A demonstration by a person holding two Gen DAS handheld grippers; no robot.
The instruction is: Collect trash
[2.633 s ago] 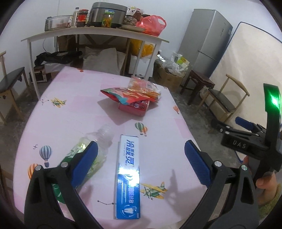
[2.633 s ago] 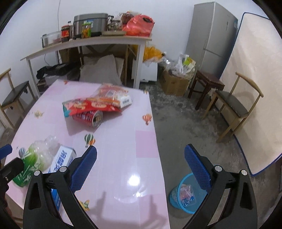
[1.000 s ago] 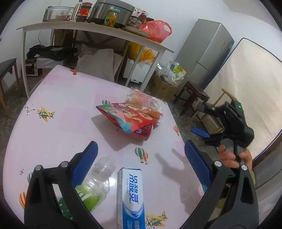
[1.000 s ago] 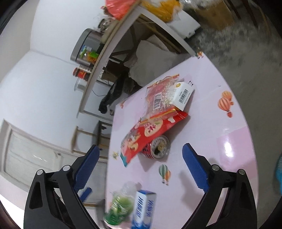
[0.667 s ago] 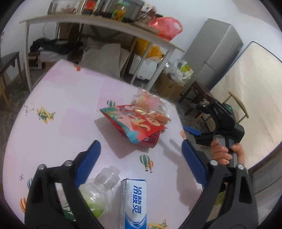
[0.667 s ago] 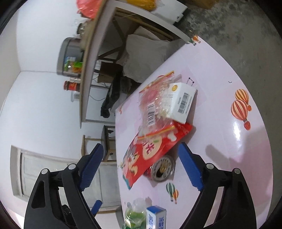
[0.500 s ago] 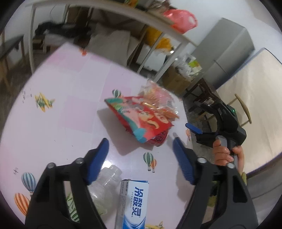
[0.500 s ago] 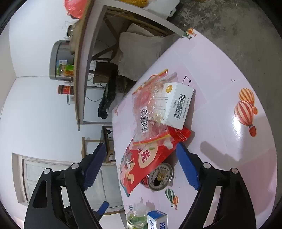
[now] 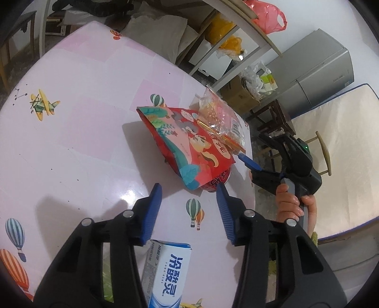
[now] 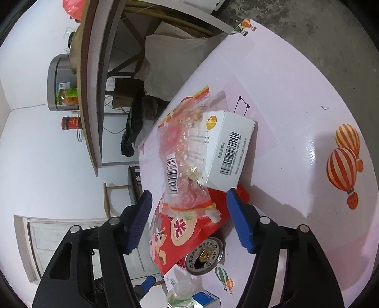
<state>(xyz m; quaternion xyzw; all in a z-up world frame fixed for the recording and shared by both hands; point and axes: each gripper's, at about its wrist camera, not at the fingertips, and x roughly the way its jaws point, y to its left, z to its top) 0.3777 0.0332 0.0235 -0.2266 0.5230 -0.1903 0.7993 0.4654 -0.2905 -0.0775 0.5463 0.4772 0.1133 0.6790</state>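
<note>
On the table (image 9: 71, 132), a snack bag (image 9: 189, 147) is laid over a can (image 10: 205, 257), and a clear wrapper (image 10: 184, 151) is draped across the bag's far end and over a carton (image 10: 231, 149) lying beside it. A toothpaste box (image 9: 165, 270) is set at the near edge, with a bottle (image 10: 178, 293) just left of it. A shelf table (image 10: 90, 71) is placed behind.

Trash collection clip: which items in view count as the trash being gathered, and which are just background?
Trash on the table:
- red snack bag
- clear wrapper
- white box
- can
- toothpaste box
- bottle

Background:
- fridge
- rice cooker
- red plastic bag
- cardboard box
</note>
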